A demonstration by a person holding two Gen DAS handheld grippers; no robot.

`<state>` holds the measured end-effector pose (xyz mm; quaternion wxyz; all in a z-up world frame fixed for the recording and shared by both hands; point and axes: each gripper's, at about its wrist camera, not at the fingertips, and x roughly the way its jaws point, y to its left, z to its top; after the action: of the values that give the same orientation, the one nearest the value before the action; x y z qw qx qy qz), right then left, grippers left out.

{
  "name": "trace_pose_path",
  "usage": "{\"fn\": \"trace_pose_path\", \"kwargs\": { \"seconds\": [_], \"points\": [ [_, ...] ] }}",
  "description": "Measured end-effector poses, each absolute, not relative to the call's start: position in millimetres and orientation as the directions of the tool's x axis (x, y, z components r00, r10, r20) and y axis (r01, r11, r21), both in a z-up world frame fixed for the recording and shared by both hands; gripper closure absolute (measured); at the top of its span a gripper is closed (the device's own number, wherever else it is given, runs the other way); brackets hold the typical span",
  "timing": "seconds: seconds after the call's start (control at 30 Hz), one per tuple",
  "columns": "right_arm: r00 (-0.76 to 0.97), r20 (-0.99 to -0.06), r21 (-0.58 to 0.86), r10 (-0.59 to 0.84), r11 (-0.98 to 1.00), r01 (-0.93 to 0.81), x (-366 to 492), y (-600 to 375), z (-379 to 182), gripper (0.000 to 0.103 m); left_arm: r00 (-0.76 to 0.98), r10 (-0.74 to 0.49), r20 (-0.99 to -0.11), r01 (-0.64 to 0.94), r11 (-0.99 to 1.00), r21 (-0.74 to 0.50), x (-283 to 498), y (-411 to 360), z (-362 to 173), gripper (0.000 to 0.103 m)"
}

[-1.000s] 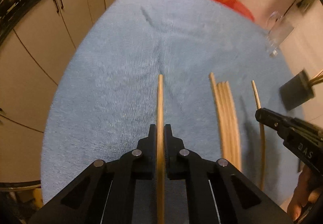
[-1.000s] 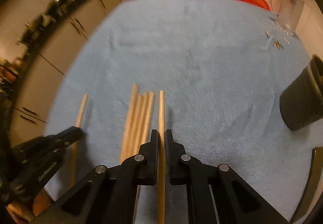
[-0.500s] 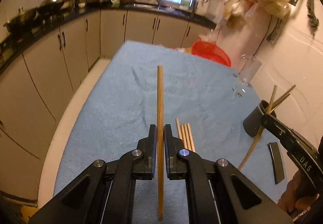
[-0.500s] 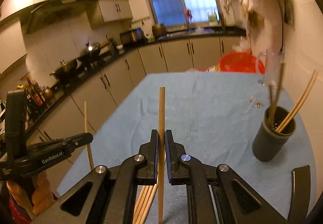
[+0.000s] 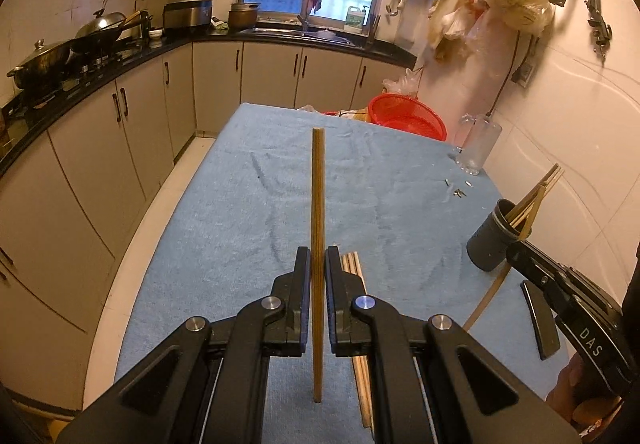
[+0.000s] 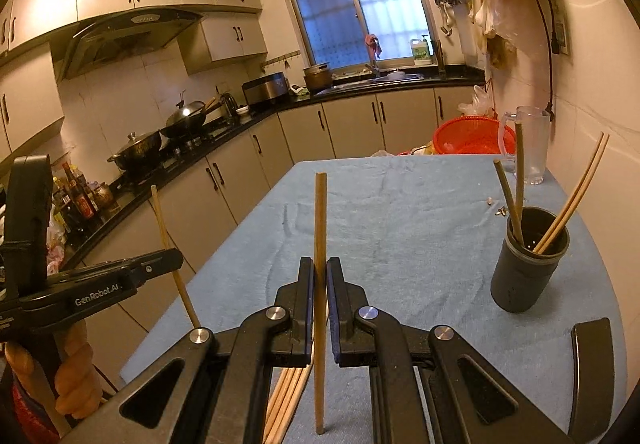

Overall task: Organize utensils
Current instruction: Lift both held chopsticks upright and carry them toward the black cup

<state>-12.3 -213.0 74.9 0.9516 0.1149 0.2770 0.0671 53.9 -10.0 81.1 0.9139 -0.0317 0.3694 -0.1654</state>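
Observation:
My left gripper [image 5: 318,258] is shut on a wooden chopstick [image 5: 318,195], held in the air above the blue cloth. My right gripper [image 6: 319,266] is likewise shut on a second chopstick [image 6: 320,219]. Each gripper shows in the other's view, the right gripper [image 5: 515,250] low on the right and the left gripper [image 6: 174,258] on the left. Several loose chopsticks [image 5: 354,264] lie together on the cloth below the jaws. A dark round holder [image 6: 528,264] stands on the right side of the table with several chopsticks leaning in it.
The table is covered by a blue cloth [image 5: 248,211]. A red basket [image 5: 408,115] and a clear mug [image 5: 478,147] stand at its far right, and small bits lie near the mug. A black flat piece [image 6: 592,364] lies near the holder. Cabinets run along the left.
Both grippers have risen off the cloth, each with its chopstick, and tilted upward, so the kitchen and the holder have come into view. The bundle of chopsticks stays on the cloth.

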Motion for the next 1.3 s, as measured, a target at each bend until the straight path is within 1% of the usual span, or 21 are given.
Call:
{"fn": "trace_pose_path", "kwargs": {
  "seconds": [0.73,1.3],
  "points": [
    [0.865,-0.466,0.29,0.186,0.956,-0.049,-25,-235,89,0.096,0.683,-0.327,-0.653,0.294,0.942,-0.164,46,-19,93,0.096],
    [0.901,-0.408,0.306,0.145,0.952,-0.015,-46,-265,114,0.096,0.674,-0.383,-0.632,0.368,0.916,-0.162,34,-39,118,0.096]
  ]
}}
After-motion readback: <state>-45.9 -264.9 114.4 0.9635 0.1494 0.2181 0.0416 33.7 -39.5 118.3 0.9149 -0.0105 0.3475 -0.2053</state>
